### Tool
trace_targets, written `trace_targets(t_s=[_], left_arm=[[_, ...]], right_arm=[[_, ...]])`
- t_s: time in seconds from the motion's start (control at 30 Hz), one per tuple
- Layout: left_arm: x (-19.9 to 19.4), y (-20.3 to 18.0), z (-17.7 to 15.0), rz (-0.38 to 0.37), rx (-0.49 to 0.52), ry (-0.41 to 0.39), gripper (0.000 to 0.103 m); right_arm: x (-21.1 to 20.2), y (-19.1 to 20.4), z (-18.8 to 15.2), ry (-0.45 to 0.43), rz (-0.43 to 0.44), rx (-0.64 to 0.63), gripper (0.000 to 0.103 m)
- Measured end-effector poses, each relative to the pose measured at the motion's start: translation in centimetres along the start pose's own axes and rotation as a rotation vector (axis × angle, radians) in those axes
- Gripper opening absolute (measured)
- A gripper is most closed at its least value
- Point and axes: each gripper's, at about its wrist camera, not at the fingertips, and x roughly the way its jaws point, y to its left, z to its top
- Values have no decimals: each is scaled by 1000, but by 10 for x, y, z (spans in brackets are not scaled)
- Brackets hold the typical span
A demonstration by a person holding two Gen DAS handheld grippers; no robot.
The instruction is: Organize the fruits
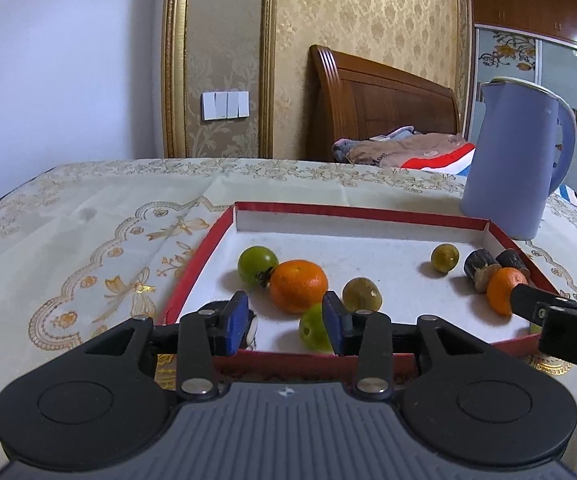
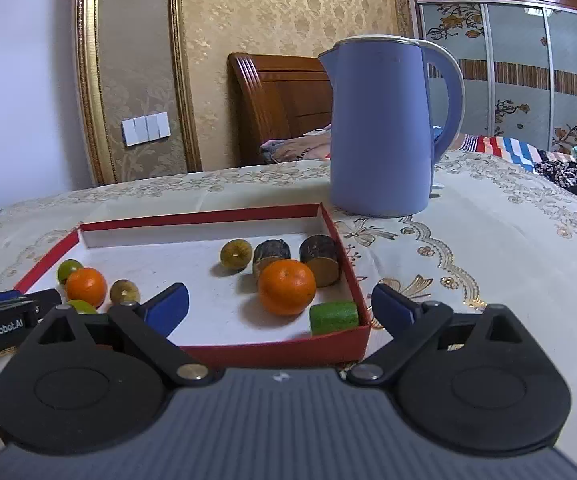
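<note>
A shallow red tray (image 1: 204,252) with a white floor holds the fruit. In the left wrist view, an orange mandarin (image 1: 298,286) sits beside a green fruit (image 1: 257,266), with a small green fruit (image 1: 314,328) and a brownish one (image 1: 361,294) nearby. My left gripper (image 1: 286,322) is open over the tray's near edge, empty. In the right wrist view, a second mandarin (image 2: 287,287), a green cylinder piece (image 2: 334,317), two dark cylinder pieces (image 2: 271,254) and an olive fruit (image 2: 235,254) lie at the tray's (image 2: 352,280) right end. My right gripper (image 2: 280,308) is open wide, empty, before that mandarin.
A tall blue kettle (image 2: 384,128) stands on the patterned tablecloth (image 2: 488,240) just behind the tray's right corner. A wooden bed headboard (image 1: 380,100) and bedding lie beyond the table. The other gripper's black body (image 1: 560,324) reaches in at the tray's right.
</note>
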Motion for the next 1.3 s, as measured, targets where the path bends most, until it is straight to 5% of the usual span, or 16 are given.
trace_targets(t_s=[0.63, 0.77, 1.23, 1.3], left_arm=[[-8, 7, -5, 14, -4, 9, 41], [-9, 7, -5, 16, -7, -6, 59], [-16, 9, -8, 9, -4, -14, 59], [-19, 12, -9, 9, -13, -18, 67]], right_arm=[[-15, 3, -9, 22, 58, -8, 103], [-17, 4, -10, 20, 59, -11, 103], [-20, 5, -13, 31, 79, -15, 103], [-19, 7, -13, 37, 81, -23, 103]])
